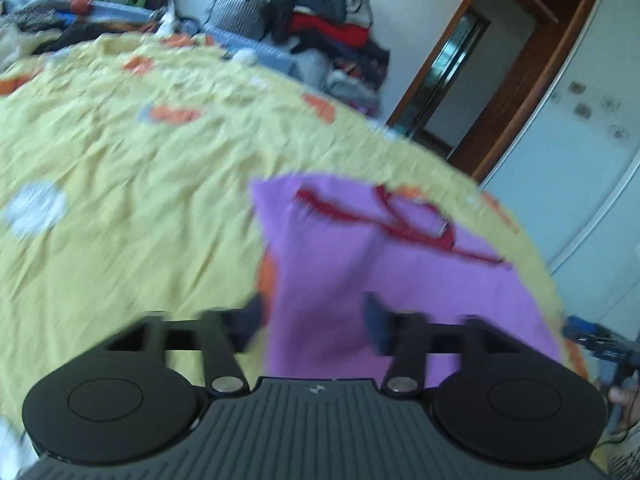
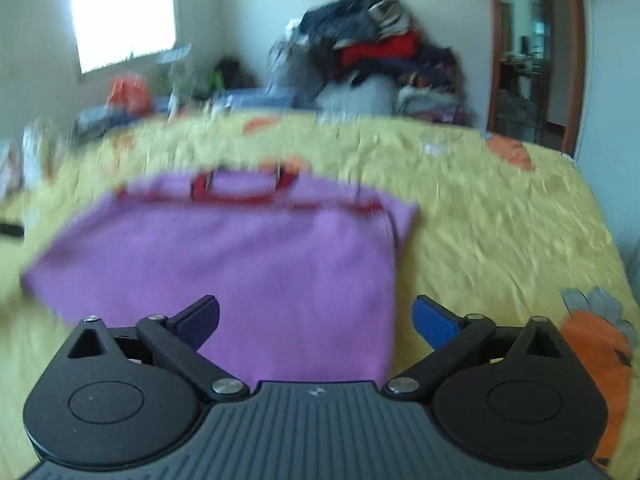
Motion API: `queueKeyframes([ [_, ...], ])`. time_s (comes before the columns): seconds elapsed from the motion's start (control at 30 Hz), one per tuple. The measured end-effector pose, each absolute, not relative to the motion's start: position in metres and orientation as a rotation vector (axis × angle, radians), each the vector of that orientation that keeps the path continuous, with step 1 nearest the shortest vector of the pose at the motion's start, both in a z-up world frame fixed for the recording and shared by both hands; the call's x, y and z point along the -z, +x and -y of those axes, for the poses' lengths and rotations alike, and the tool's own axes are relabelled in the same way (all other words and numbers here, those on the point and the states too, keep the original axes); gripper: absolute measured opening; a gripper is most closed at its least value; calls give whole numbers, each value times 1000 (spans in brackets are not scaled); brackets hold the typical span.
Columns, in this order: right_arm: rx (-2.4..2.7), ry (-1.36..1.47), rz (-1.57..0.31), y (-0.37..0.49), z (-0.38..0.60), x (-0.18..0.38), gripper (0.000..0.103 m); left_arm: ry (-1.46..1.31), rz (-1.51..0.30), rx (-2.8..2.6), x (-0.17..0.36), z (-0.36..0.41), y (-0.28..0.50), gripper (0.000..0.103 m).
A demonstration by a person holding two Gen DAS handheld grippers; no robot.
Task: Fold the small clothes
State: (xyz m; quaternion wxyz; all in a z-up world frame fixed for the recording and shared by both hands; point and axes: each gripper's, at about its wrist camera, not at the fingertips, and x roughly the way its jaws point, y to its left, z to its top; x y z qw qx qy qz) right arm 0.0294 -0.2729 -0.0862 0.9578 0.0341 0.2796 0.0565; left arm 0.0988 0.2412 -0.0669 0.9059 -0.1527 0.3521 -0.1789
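A small purple top (image 2: 248, 256) with red trim at the neck lies flat on the yellow bedsheet (image 2: 500, 216). In the left wrist view the same purple top (image 1: 400, 280) spreads to the right of centre, its red-trimmed end farthest away. My left gripper (image 1: 316, 320) stands open just above the near edge of the top, and the pads do not press on the cloth. My right gripper (image 2: 316, 320) hangs wide open over the top's near right part, holding nothing. Both views are blurred.
The yellow bedsheet (image 1: 120, 168) has orange and white prints. Heaps of clothes (image 2: 380, 60) and bags (image 1: 248, 4) are piled along the far side of the bed. A wooden door frame (image 1: 480, 80) and a white wardrobe (image 1: 580, 140) stand on the right.
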Motion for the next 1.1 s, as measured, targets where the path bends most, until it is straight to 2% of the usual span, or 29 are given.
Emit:
queueKeyframes([
  [0.03,-65,74,-569,48,265,84,103,-324,-722,396,65,-228,110,79],
  [0.17,-72,101,-668,119,239,84,103,-322,-756,437,79,-166,168,77],
  [0.27,-145,118,-743,165,217,97,103,-268,-799,370,107,-124,210,68],
  [0.37,-88,-61,-777,184,192,117,103,-206,-771,258,130,-112,230,62],
  [0.43,-74,-109,-760,188,201,130,103,-157,-739,208,131,-120,230,42],
  [0.47,-67,-45,-766,191,219,132,103,-157,-726,166,134,-128,230,21],
  [0.5,-37,2,-755,194,235,134,103,-197,-726,138,138,-142,231,13],
  [0.57,27,60,-737,194,260,135,103,-408,-749,161,145,-174,234,13],
  [0.8,120,23,-711,180,249,126,103,-291,-737,-55,118,-176,212,13],
  [0.83,115,8,-699,169,246,119,103,-309,-723,-44,112,-179,203,21],
  [0.87,83,19,-695,157,243,114,103,-316,-715,-36,105,-180,192,45],
  [0.9,36,49,-695,142,240,110,103,-317,-703,-4,100,-180,179,59],
  [0.97,-10,15,-710,117,223,111,103,-288,-683,70,94,-171,150,59],
  [1.07,-54,-37,-771,95,207,126,103,-185,-744,126,105,-148,121,58],
  [1.1,-52,-87,-786,90,206,134,103,-138,-777,124,114,-143,115,53],
])
